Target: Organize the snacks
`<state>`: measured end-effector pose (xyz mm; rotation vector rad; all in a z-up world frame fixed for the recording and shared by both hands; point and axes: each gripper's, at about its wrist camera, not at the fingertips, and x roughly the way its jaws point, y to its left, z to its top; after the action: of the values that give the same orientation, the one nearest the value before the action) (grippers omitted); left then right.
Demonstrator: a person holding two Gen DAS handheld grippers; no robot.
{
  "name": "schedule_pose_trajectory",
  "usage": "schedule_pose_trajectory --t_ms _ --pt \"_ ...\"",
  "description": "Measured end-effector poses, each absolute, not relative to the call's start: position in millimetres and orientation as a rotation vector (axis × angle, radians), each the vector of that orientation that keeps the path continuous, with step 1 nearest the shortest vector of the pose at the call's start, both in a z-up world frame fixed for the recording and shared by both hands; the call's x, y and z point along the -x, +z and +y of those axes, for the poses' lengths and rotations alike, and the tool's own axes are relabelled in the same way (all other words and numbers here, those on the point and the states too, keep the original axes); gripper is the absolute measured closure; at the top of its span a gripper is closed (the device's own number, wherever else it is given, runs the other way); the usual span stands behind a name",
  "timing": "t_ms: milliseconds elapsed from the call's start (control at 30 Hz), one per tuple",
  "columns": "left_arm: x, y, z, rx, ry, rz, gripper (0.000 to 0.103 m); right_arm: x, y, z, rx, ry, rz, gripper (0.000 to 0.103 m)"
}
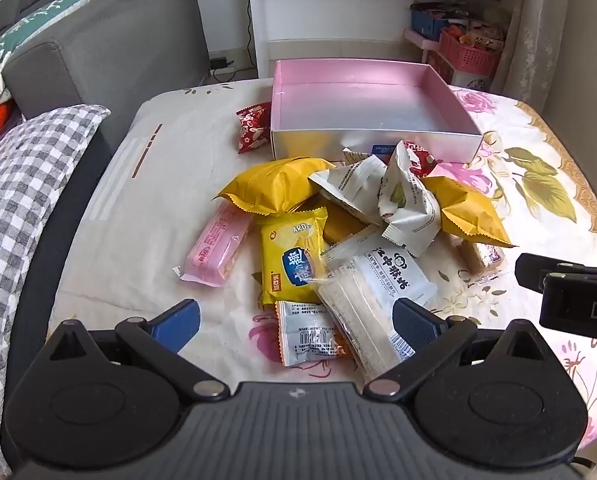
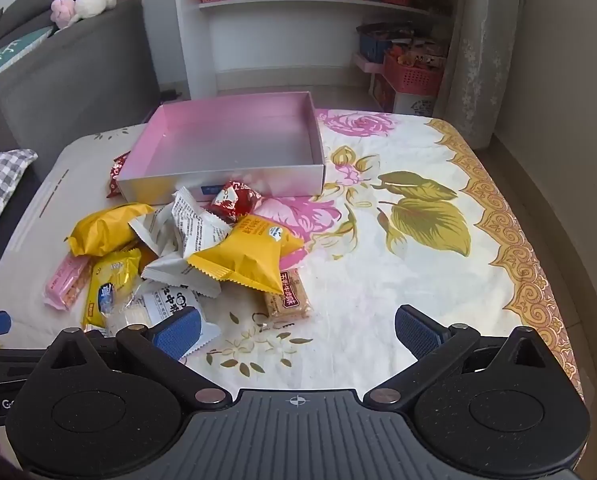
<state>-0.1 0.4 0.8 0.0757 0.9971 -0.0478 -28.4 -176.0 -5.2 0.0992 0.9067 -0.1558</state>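
An empty pink box (image 1: 374, 142) (image 2: 258, 178) stands at the far side of the table. In front of it lies a pile of snacks: yellow packets (image 1: 278, 186) (image 2: 246, 256), white packets (image 1: 408, 200), a pink bar (image 1: 216, 246) (image 2: 66, 282), a red packet (image 1: 252, 126) (image 2: 238, 200) and a brown bar (image 2: 288, 300). My left gripper (image 1: 296, 322) hangs open above the pile's near edge. A clear packet (image 1: 354, 312) and a white-orange packet (image 1: 304, 332) lie under its gap, untouched. Open and holding nothing, my right gripper (image 2: 298, 332) hovers over bare cloth just right of the pile.
A floral cloth (image 2: 418, 264) covers the table, and its right half carries no objects. A grey sofa (image 1: 110, 52) and a checked pillow (image 1: 22, 200) lie to the left. Behind are a white shelf (image 2: 282, 4), a red basket (image 1: 468, 54) and a curtain (image 2: 478, 52).
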Motion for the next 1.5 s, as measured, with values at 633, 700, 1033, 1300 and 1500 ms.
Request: schedule_pose_trajectory --t_ms 633,700,1033,1300,1500 --pt "2.0 1.0 7.9 -0.087 -0.015 0.991 0.000 28.5 -8.7 -172.2 -0.075 -0.156 0.924 0.000" --pt "2.2 0.7 8.5 -0.088 -0.014 0.990 0.000 29.1 -7.7 -170.2 -0.067 -0.152 0.927 0.000" --pt "1.7 -1.6 9.5 -0.088 -0.007 0.995 0.000 27.5 -10.0 -168.2 -0.058 -0.148 0.934 0.000" --pt "2.4 -2.6 10.4 -0.088 -0.005 0.995 0.000 27.6 -11.1 -168.3 -0.057 -0.148 0.936 0.000" --pt "1.6 -2.1 11.1 -0.086 -0.002 0.996 0.000 27.0 -12.0 -168.3 -0.056 -0.146 0.937 0.000"
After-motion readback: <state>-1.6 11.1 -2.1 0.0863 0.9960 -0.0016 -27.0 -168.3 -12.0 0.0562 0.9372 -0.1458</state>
